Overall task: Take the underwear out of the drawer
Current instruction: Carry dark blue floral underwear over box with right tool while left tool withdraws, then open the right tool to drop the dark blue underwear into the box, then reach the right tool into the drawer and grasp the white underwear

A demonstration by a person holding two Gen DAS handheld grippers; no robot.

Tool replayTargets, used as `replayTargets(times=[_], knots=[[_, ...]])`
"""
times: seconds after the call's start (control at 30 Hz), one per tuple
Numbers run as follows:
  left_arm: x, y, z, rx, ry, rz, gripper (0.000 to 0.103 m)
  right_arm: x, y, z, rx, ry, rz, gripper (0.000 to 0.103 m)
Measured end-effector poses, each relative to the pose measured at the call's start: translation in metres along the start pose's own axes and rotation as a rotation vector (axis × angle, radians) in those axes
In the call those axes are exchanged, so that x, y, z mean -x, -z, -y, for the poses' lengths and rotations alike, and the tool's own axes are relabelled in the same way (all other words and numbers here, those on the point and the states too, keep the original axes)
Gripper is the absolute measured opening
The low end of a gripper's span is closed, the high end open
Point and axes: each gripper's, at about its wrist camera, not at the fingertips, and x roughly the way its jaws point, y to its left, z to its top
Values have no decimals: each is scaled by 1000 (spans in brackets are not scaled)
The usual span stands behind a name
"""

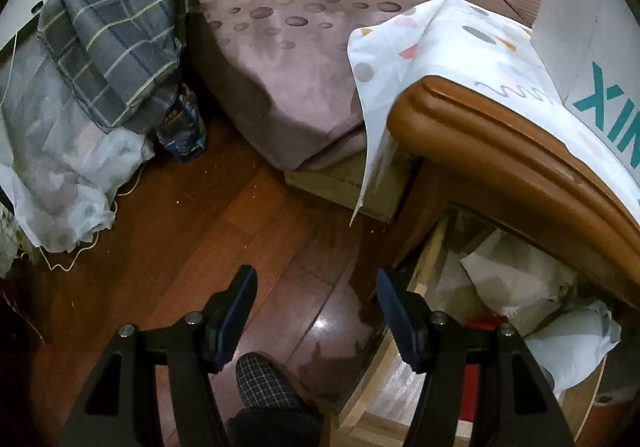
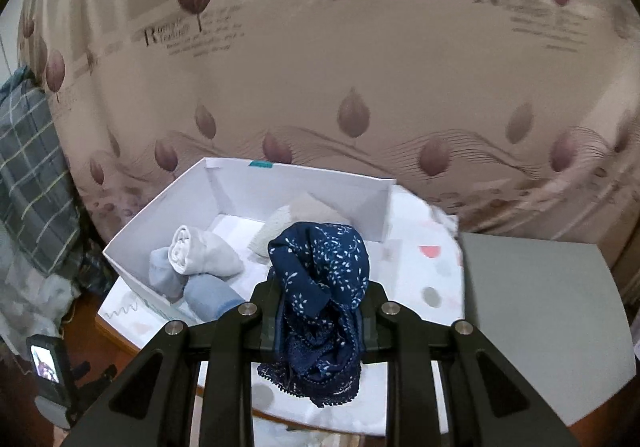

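Note:
My right gripper (image 2: 318,287) is shut on navy blue underwear (image 2: 320,279) with a small white leaf print and a lace hem, which hangs bunched between the fingers above the nightstand top. Just beyond it stands a white box (image 2: 240,187) holding several rolled pale garments (image 2: 200,251). In the left wrist view my left gripper (image 1: 316,287) stands open and empty over the wooden floor (image 1: 224,215), beside the open drawer (image 1: 432,247). The drawer shows white and pale folded cloth (image 1: 516,275) and something red (image 1: 484,323).
A brown nightstand top (image 1: 480,127) carries a dotted white cloth (image 1: 452,43) and a grey lid (image 2: 536,307). A bed with a pinkish leaf-print sheet (image 1: 296,59) is behind. Plaid bedding (image 1: 116,27) and plastic bags (image 1: 68,183) lie left. A person's checked slipper (image 1: 264,383) is below the left gripper.

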Motion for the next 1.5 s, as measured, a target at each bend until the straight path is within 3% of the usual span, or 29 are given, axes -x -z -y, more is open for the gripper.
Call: replayTargets(times=[0.33,0.4,0.47,0.5,0.63,0.77,0.87,1.07,1.23,1.5], knots=[[1,-3,5,-21,21,-7,64,-67,4,-18,33,32,-123,26],[2,-2,8,-36,27,0,64,-72,9,-19,32,38,-132,36],[3,-2,11,-58,24,9,64,-72,11,-20,38,42,-126,64],[3,-2,13,-66,23,10,64,-68,12,-23,51,51,-109,68],[1,-1,16,-70,34,3,64,-44,14,-31,99,23,-62,70],[0,-3,12,-53,36,1,64,2,33,-38,195,-81,-28,80],[0,-4,8,-36,42,-6,64,25,59,-48,294,-158,-50,88],[-3,-5,-2,6,66,-29,64,29,132,-63,469,-272,-213,88],[-9,-8,-16,66,68,-58,64,-4,182,-83,647,-307,-327,88],[-18,-7,-30,115,88,-113,64,-69,228,-112,895,-364,-439,88]])
